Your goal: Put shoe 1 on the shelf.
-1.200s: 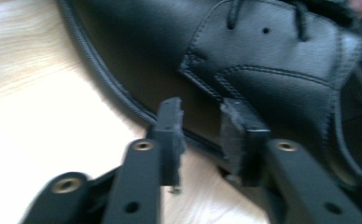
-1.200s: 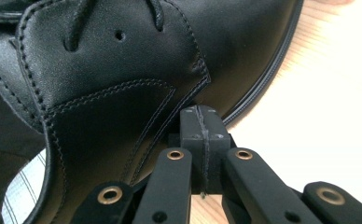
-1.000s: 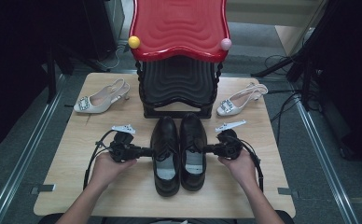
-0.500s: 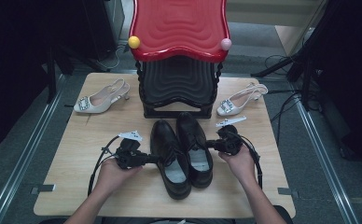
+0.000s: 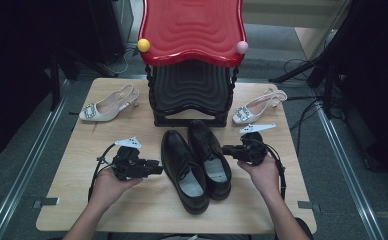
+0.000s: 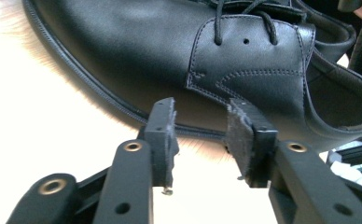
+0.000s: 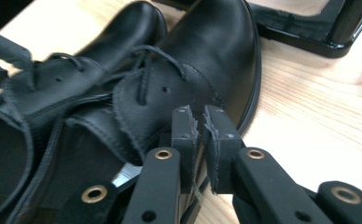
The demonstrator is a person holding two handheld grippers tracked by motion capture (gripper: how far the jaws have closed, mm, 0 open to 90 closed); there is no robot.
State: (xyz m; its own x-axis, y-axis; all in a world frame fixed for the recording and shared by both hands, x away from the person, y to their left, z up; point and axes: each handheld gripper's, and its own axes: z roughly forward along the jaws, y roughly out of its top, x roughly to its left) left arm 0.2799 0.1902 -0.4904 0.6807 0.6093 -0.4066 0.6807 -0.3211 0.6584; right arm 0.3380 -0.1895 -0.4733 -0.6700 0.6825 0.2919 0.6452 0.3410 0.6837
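the pair of black lace-up shoes [image 5: 197,167] lay side by side on the wooden bench [image 5: 132,205], toes toward the black base of the red-topped stand [image 5: 192,60], their openings showing pale insoles with nothing inside. the left tool [image 5: 158,169] sat just beside the left shoe [image 6: 179,60]; its jaws had just been opening and stood apart with nothing between them. the right tool [image 5: 225,149] was by the right shoe [image 7: 207,60], its pads nearly together with a thin gap and nothing gripped. a cream heeled shoe [image 5: 107,106] lay at the bench's left, another [image 5: 258,107] at its right.
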